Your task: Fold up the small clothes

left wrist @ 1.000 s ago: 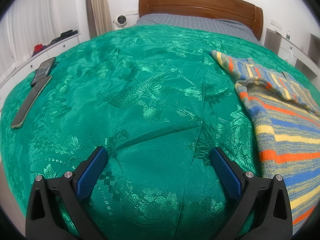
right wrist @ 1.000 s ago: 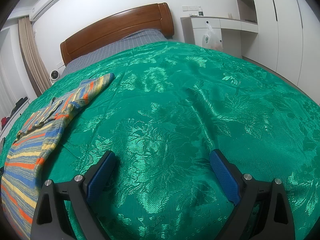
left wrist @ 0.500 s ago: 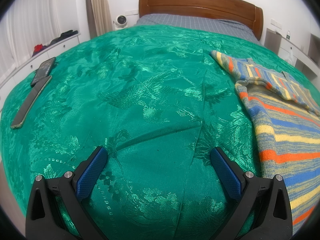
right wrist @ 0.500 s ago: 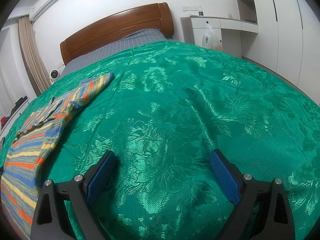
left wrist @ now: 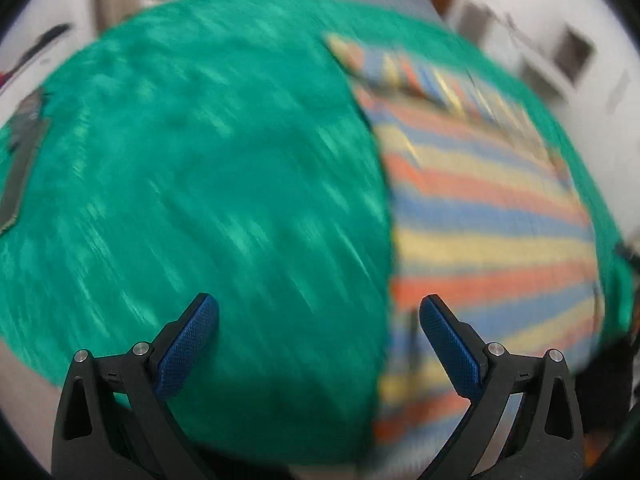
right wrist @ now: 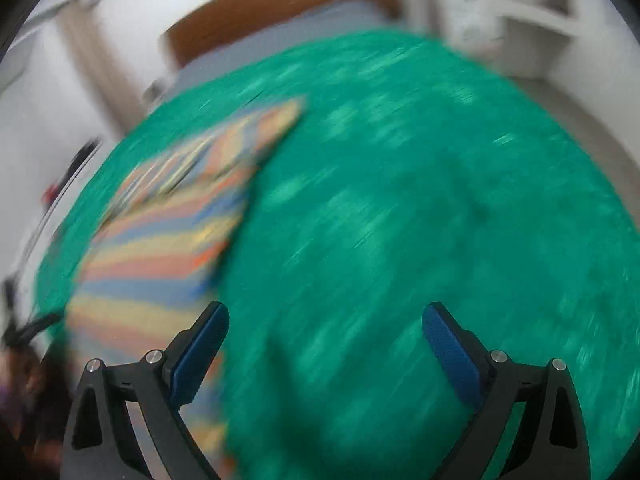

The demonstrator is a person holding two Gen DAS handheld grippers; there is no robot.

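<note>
A striped knit garment (left wrist: pixel 480 208), blue, orange and yellow, lies flat on the green bedspread (left wrist: pixel 200 180). Both views are blurred by motion. In the left wrist view it fills the right half, and my left gripper (left wrist: pixel 318 320) is open and empty above the bedspread, its right finger over the garment's near left edge. In the right wrist view the garment (right wrist: pixel 168 240) lies at the left, and my right gripper (right wrist: pixel 326 324) is open and empty, its left finger over the garment's near right edge. The bedspread (right wrist: pixel 420 220) fills the rest.
A wooden headboard (right wrist: pixel 280 8) and grey pillows stand at the far end of the bed. A dark flat object (left wrist: pixel 22 160) lies at the bed's left edge. White cabinets (right wrist: pixel 520 16) stand to the right of the bed.
Both grippers have lifted and pulled back fast from the bedspread, blurring the views. The garment now shows more fully in both views. Both grippers stay open.
</note>
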